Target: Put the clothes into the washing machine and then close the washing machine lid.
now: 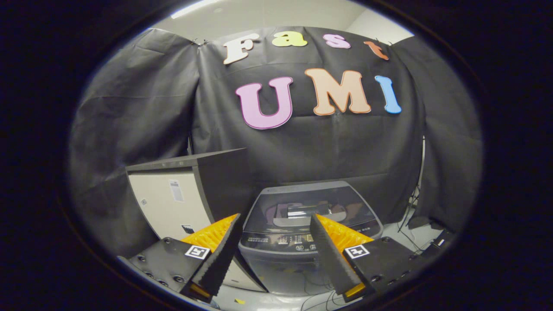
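A grey top-loading washing machine (302, 259) stands just ahead of and below my fingers, in front of the booth's black cloth wall. Its dark glass lid (309, 203) lies flat and shut, with reflections on it. The control panel (298, 239) runs along the machine's front edge, between my two fingers. My gripper (275, 216) is open, with a wide gap and nothing held between the fingers. It hovers in front of the machine, a little above the lid.
A white box-shaped cabinet (170, 203) with a dark top stands right beside the washing machine, beyond my left finger. Cables (412, 220) hang and trail on the pale floor to the machine's right.
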The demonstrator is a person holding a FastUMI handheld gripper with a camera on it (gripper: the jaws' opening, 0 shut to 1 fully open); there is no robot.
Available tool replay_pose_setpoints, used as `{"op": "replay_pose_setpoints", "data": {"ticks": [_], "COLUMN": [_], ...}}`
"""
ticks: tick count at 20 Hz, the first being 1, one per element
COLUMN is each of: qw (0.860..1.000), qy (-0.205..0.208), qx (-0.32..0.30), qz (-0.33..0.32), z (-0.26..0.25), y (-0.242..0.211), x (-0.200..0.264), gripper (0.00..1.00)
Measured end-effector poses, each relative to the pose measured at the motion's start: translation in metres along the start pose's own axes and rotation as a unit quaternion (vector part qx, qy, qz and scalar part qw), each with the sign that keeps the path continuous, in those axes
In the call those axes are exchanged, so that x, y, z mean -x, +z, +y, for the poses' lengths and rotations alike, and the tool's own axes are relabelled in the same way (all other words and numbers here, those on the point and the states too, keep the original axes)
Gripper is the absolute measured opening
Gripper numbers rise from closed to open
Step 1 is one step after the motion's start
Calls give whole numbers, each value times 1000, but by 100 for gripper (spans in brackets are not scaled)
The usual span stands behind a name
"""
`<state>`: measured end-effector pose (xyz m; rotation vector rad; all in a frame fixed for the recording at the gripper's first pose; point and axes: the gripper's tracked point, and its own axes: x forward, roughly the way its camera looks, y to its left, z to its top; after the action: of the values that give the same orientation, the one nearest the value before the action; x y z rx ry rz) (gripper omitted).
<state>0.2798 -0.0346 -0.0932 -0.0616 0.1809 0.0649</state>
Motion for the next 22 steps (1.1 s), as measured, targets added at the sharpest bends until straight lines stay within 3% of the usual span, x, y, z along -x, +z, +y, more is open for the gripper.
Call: {"op": "replay_pose_setpoints", "data": {"ticks": [8,17,22], "qw": [999,999,996], "qy": [27,41,85], "qx": [25,31,25], "qz": [1,-6,-6], "z": [20,4,10], "y": [-37,-42,-31], "x": [17,43,55], "gripper": [98,98,98]}}
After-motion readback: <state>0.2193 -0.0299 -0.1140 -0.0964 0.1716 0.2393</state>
